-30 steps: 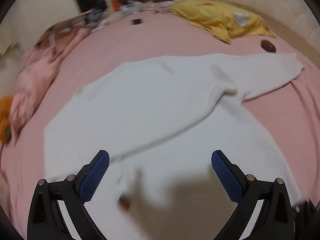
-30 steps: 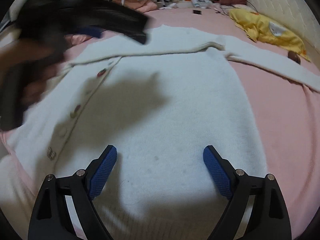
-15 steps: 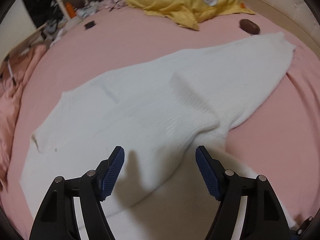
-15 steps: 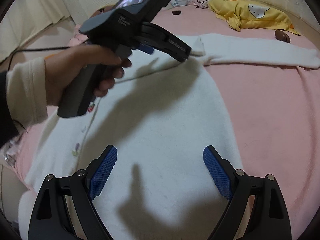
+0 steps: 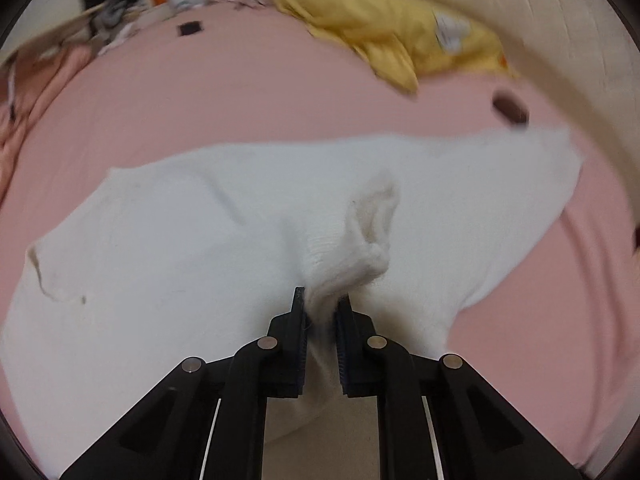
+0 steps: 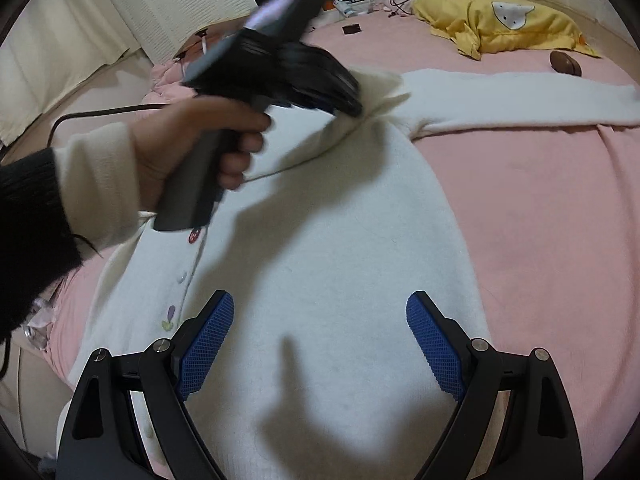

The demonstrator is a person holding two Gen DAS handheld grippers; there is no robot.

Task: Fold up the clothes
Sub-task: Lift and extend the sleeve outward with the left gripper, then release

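1. Left tool [image 5: 320, 308]: jaws pinched tight on a bunch of white knit, cardigan [image 5: 200, 240] fabric puckering up between the pads. Grip looks to be near the shoulder/collar end, where the sleeve [image 6: 520, 100] joins the body; exact spot blurred.
2. Left tool also shows in the right wrist view, held by a hand [image 6: 192, 148] w/ a cream cuff under a dark sleeve, its nose down in the knit at the top of the cardigan.
3. Right tool [image 6: 320, 344]: jaws wide apart, nothing between them, hovering over the lower body of the cardigan. No contact that I can see.
4. Cardigan lies mostly flat on the pink bed [image 6: 540, 240], button placket [image 6: 188, 264] along the viewer's left edge, one sleeve stretched straight out to the right.
5. Progress, my read: early. Garment spread out, first grip made, but no fold visible yet: that sleeve lies fully extended, body at full width.
6. Left to do, prob.: bring sleeve(s) in over the body, fold sides, then halve bottom to top.
7. Other stuff well apart at the far side: yellow pillow [image 6: 500, 24], small brown item [image 6: 564, 63]. Not in the way.
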